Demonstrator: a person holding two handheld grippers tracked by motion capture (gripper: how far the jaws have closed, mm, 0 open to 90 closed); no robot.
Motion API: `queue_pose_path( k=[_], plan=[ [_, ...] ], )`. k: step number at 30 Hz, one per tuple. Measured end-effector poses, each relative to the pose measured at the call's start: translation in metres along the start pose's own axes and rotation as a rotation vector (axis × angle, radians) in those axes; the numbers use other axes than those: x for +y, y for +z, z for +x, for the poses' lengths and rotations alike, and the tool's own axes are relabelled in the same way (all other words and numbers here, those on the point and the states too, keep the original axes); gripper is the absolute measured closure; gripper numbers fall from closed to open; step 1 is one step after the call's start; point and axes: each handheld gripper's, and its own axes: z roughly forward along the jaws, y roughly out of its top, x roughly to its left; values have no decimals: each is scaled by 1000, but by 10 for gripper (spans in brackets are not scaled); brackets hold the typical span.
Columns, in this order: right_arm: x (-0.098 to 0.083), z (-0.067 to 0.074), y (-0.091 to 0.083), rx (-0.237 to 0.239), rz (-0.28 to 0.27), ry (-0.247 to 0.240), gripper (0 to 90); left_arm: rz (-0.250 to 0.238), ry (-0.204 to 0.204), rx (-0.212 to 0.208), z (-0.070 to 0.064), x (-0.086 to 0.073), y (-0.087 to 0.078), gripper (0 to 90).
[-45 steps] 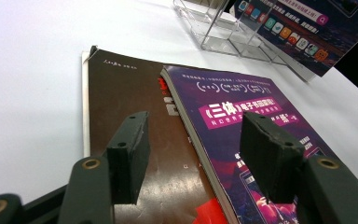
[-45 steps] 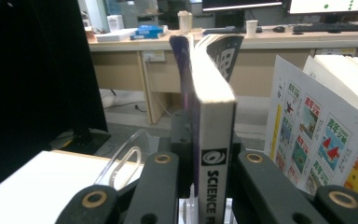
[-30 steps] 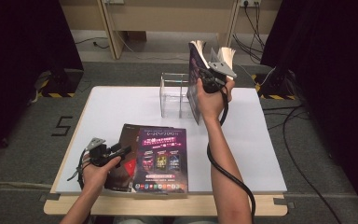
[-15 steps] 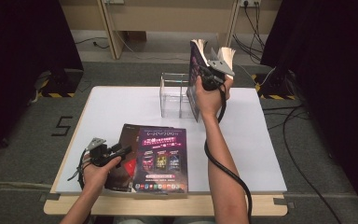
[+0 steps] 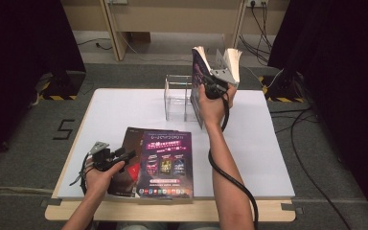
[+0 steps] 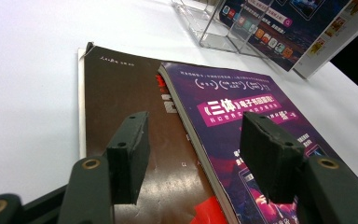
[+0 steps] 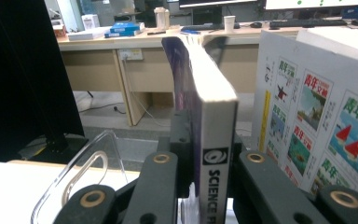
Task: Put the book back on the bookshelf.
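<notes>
Above the far edge of the table (image 5: 124,103), the right gripper (image 5: 214,87) clamps a purple magazine (image 5: 197,79) upright by its spine, just beside the clear acrylic stand (image 5: 177,98); a second magazine (image 5: 232,62) stands close behind it. Against a second ago, hand and magazine sit slightly higher, barely shifted. At the near edge, the left gripper (image 5: 124,155) hovers with jaws wide apart over a brown book (image 6: 121,107) and the purple booklet (image 6: 242,112) overlapping it, unchanged.
</notes>
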Motion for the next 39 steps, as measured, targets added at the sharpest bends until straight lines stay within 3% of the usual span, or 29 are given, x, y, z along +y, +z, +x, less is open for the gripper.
queue_pose_path(
  k=[4,10,15,23,29,32,39],
  plan=[
    [-3,-2,-5,-9,20,9,804,1,-2,-4,-2,-1,0,419],
    [-16,-5,-8,2,102,-10,767,5,0,-2,-2,-2,1,419],
    [-20,-9,-11,-2,105,-4,740,8,0,-5,-2,-2,2,419],
    [-23,-14,-17,-21,117,-38,726,10,-3,-7,-3,-2,3,419],
    [-22,-15,-24,-17,117,-10,724,5,3,-3,-3,-1,2,419],
    [-19,-14,-25,-3,131,17,797,2,-1,2,-1,-1,0,419],
    [-16,-14,-23,3,144,56,824,6,0,-4,-2,-2,1,419]
  ],
)
